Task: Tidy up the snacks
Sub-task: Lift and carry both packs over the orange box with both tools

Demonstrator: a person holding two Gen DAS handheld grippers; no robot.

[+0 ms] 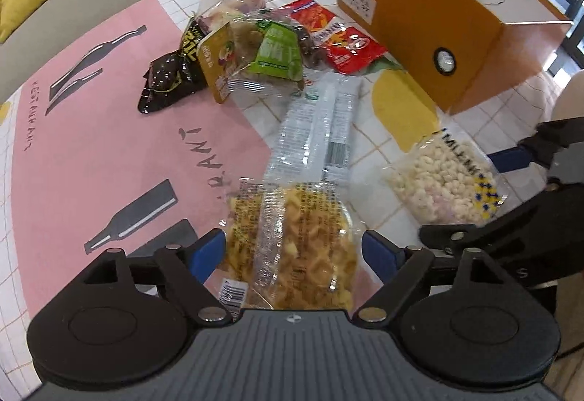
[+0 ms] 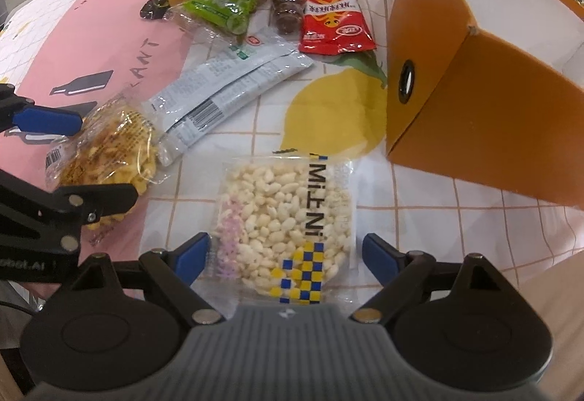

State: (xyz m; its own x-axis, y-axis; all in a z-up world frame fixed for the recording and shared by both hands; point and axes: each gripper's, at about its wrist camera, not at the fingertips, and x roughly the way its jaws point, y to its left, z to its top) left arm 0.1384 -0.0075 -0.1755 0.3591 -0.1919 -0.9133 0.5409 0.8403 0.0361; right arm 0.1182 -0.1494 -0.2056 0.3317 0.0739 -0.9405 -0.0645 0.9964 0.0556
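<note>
Left wrist: your left tool (image 1: 292,251) stands open astride the yellow bag (image 1: 292,244), whose long axis runs straight ahead.

Right wrist: your right tool (image 2: 286,255) stands open around the rice bag (image 2: 288,222); the box (image 2: 474,72) lies ahead-right.

Tablecloth-covered table (image 2: 419,211) – orange box (image 2: 474,79), puffed-rice pack (image 2: 288,218), grey sachet (image 2: 226,90), red packet (image 2: 334,17)

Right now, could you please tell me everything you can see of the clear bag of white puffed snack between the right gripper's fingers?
The puffed snack bag is a flat, square, clear plastic packet of white puffs with some pink ones, dark lettering and a blue-yellow checker patch. It lies flat on the tablecloth, beside the orange box. The right gripper straddles it, jaws open, pads not pressing it.
</note>
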